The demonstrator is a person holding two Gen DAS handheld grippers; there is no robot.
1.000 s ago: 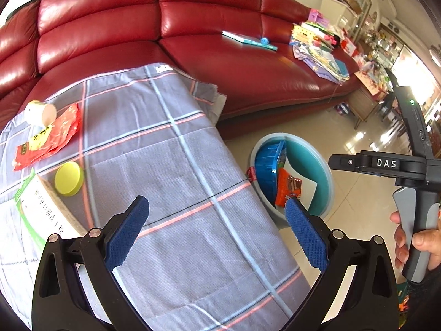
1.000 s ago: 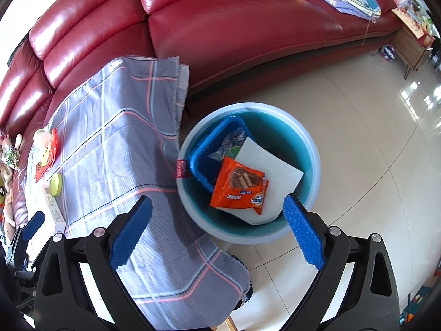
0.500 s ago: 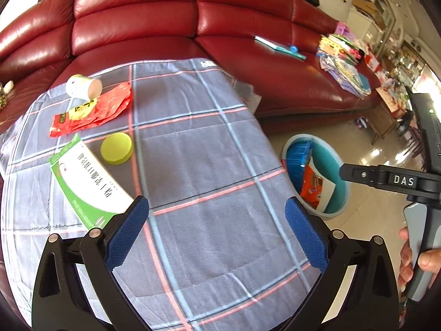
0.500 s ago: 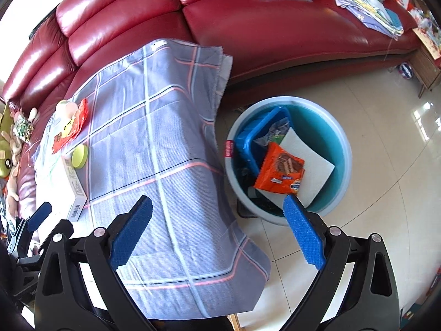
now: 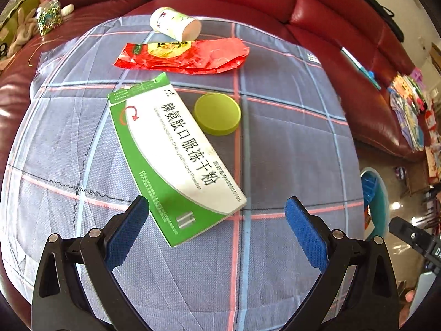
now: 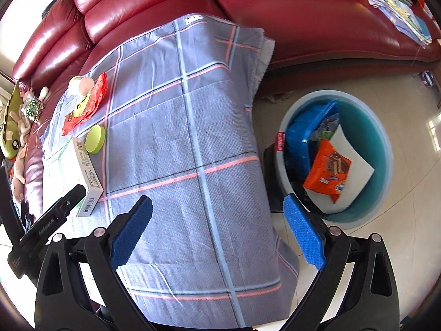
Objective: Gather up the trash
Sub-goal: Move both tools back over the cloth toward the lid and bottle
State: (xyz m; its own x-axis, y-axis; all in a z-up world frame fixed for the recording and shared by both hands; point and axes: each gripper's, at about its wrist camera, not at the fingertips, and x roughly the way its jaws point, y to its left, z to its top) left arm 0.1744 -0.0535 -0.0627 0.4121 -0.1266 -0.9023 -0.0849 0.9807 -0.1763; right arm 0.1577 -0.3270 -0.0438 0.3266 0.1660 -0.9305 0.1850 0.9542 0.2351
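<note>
Swinging away from the bin, the left gripper (image 5: 216, 222) now hovers low over the plaid cloth (image 5: 289, 149), fingers wide and empty, the near end of the green-and-white box (image 5: 176, 162) between them at lower centre. Beside the box lies a yellow-green lid (image 5: 217, 113); above, a red wrapper (image 5: 187, 55) and tipped white cup (image 5: 175, 23). The right gripper (image 6: 217, 230), wide and empty, shows the teal bin (image 6: 384, 149) at right, holding an orange packet (image 6: 328, 171).

On the cloth: one box (image 5: 176, 162), one lid (image 5: 217, 113), one wrapper (image 5: 187, 55), one cup (image 5: 175, 24).
</note>
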